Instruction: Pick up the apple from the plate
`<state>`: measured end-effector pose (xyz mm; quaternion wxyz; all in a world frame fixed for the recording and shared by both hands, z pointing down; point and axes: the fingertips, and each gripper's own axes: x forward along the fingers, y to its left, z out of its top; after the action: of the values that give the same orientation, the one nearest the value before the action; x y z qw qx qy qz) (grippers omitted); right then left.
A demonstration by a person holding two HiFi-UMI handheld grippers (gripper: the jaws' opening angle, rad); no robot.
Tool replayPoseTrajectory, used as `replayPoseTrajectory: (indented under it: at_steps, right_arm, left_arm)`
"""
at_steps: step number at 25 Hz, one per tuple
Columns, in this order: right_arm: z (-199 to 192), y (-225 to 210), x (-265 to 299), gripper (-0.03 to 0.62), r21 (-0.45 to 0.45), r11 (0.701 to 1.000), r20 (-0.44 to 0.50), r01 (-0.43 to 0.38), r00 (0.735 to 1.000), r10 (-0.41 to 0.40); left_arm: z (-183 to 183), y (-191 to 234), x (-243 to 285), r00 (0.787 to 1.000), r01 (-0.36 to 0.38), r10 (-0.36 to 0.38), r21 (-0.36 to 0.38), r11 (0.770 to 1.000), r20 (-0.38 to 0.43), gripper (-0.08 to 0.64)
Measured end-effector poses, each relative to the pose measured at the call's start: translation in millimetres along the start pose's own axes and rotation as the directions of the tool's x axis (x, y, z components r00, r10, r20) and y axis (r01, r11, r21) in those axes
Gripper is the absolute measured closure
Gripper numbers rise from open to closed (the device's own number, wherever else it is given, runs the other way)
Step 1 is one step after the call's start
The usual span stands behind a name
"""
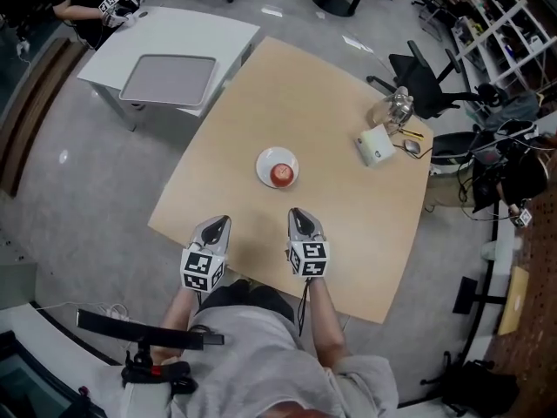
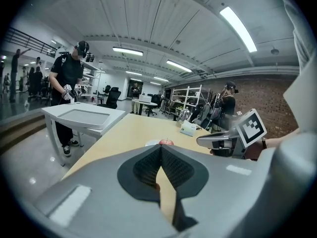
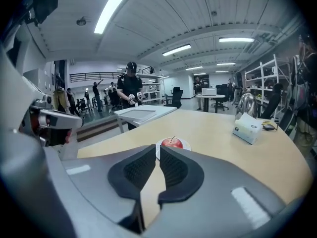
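A red apple point(image 1: 280, 174) lies on a small white plate point(image 1: 265, 160) in the middle of the tan table point(image 1: 348, 233). Both grippers hover over the table's near edge and point at the plate, well short of it. My left gripper point(image 1: 220, 222) sits left of the right one, its tips point(image 2: 161, 148) touching and empty. My right gripper point(image 1: 297, 212) is all but closed, with a hairline slit at its tips point(image 3: 158, 148) and nothing in it. The apple point(image 3: 172, 143) shows just beyond the right jaws, and the apple point(image 2: 166, 142) just peeks over the left ones.
A white tissue box point(image 1: 376, 145) and a metal kettle point(image 1: 399, 104) stand at the table's far right. A white side table with a grey tray point(image 1: 170, 78) stands to the far left, with a person point(image 1: 87, 7) by it. A black office chair point(image 1: 426, 81) is behind the table.
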<state>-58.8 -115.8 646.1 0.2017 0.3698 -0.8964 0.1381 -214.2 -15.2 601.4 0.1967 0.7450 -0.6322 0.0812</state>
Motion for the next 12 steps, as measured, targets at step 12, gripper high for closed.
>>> replayPoseTrajectory:
  at_steps: [12]
  right_arm:
    - [6.4, -12.6, 57.7, 0.459, -0.094, 0.995, -0.072, -0.032, 0.997, 0.025]
  left_arm:
    - [-7.4, 16.6, -6.0, 0.998, -0.058, 0.058, -0.032, 0.998, -0.022, 0.541]
